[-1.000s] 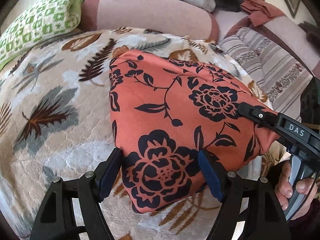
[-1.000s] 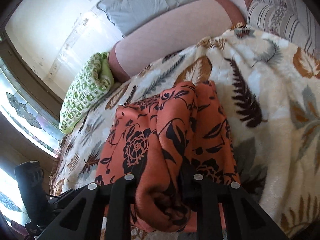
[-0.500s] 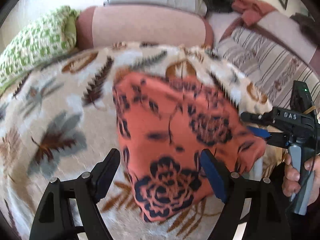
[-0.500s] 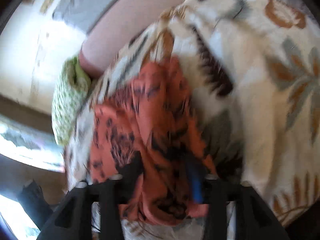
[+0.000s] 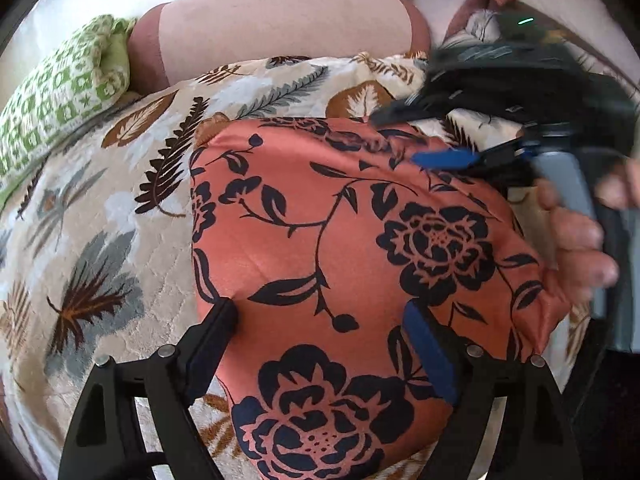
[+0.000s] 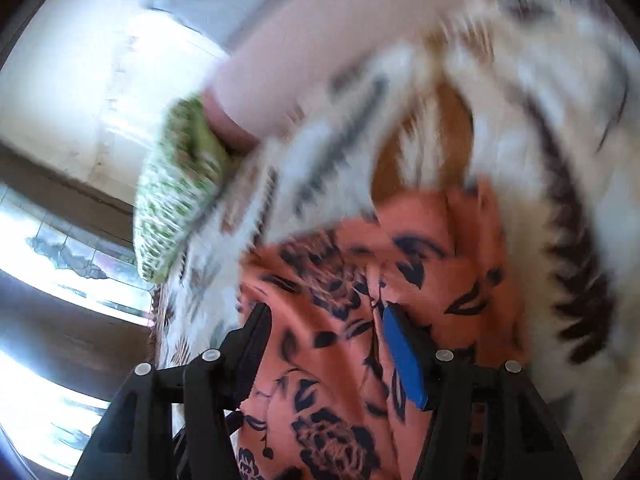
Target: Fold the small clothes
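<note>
An orange garment with black flowers (image 5: 344, 248) lies folded on the leaf-patterned blanket (image 5: 100, 216). My left gripper (image 5: 320, 320) is open, its fingers spread over the garment's near part. My right gripper (image 5: 404, 140) shows blurred at the garment's far right corner, its fingers apart. In the right wrist view the right gripper (image 6: 324, 320) is open over the garment (image 6: 344, 360), which lies loose between its fingers. That view is blurred by motion.
A pink bolster (image 5: 280, 28) lies along the back of the blanket. A green patterned pillow (image 5: 60, 88) sits at the left. A window (image 6: 48, 272) is at the left of the right wrist view.
My right gripper opened, let go of the bunched garment edge and swung up to the far right corner. The left gripper stayed open and came a little closer over the garment.
</note>
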`<move>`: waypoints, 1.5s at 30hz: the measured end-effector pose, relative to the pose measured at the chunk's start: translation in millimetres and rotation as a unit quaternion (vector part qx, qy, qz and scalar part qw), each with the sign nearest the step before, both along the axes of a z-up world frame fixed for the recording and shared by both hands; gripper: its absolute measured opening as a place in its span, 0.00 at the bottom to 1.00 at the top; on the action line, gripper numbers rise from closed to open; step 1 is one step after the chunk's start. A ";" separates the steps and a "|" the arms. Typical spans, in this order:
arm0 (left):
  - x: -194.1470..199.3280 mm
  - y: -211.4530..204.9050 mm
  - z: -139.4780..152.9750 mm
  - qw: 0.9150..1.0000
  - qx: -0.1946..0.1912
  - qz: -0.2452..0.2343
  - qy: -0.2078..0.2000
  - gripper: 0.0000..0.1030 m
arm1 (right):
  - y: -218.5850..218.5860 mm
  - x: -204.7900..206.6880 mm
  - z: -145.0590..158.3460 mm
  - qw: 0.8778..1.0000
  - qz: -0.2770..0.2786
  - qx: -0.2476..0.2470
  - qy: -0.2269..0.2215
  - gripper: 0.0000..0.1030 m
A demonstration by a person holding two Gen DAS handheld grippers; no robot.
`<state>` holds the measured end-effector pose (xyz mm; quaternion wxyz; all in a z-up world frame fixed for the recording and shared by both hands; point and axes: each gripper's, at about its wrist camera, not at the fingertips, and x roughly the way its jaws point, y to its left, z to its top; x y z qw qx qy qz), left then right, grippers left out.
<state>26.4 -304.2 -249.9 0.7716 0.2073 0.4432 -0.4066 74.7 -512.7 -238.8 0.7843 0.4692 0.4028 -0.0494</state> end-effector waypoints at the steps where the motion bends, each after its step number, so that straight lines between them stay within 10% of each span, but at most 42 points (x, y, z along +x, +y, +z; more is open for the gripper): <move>1: -2.6 -1.9 -1.8 1.000 0.004 -0.004 -0.006 0.85 | -4.0 3.6 -14.5 1.000 -0.006 0.015 0.020 0.56; 4: -6.8 -5.1 -6.5 1.000 0.016 -0.012 -0.016 0.89 | -20.1 3.5 -33.2 0.998 -0.019 0.045 0.050 0.36; 18: -3.2 35.0 18.3 0.998 -0.041 0.021 0.040 0.89 | 19.7 -89.9 30.8 0.999 0.008 -0.002 0.036 0.41; 22: -6.5 28.2 -14.8 0.997 0.018 0.013 0.072 0.92 | 42.9 -114.1 5.6 0.997 0.022 -0.009 0.071 0.43; 26: 7.6 40.3 -27.8 0.988 -0.019 0.043 0.150 0.94 | 42.6 -128.7 -14.3 0.997 -0.001 -0.013 0.080 0.43; 38: -0.9 30.5 34.5 0.997 -0.048 0.028 0.062 0.93 | 42.1 -124.7 35.5 0.999 0.010 -0.010 0.033 0.47; 45: 2.1 25.6 -17.2 0.996 0.023 0.034 0.084 0.96 | 42.1 -134.9 -5.3 0.997 0.002 0.022 0.078 0.48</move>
